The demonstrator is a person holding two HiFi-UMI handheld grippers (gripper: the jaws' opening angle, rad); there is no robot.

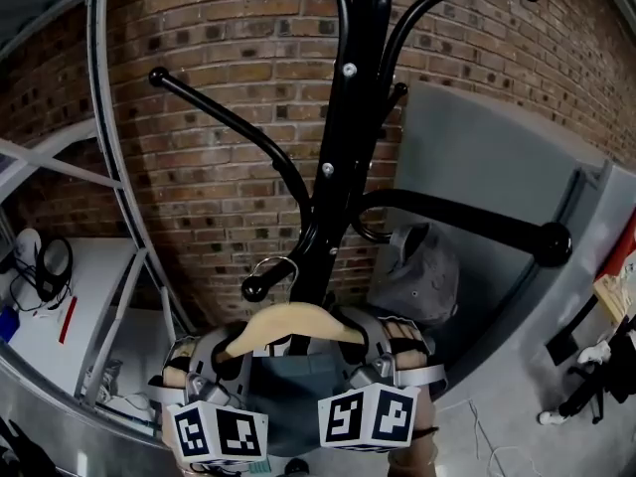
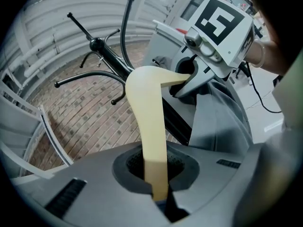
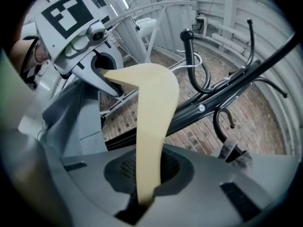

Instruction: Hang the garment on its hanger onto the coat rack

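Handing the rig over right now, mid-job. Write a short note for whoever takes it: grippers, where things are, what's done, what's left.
Grippers: left hand-held gripper shut on one end of the wooden hanger; right hand-held gripper shut on the other end.
Things: the hanger is held roughly level against the coat rack, with the garment draped below it. Its metal hook sits right by the knob of a low peg. A grey cap hangs on the rack's other side.
Done: garment on hanger, raised to the rack.
Left: I cannot tell whether the hook is over the peg. Seat it, then open both grippers.
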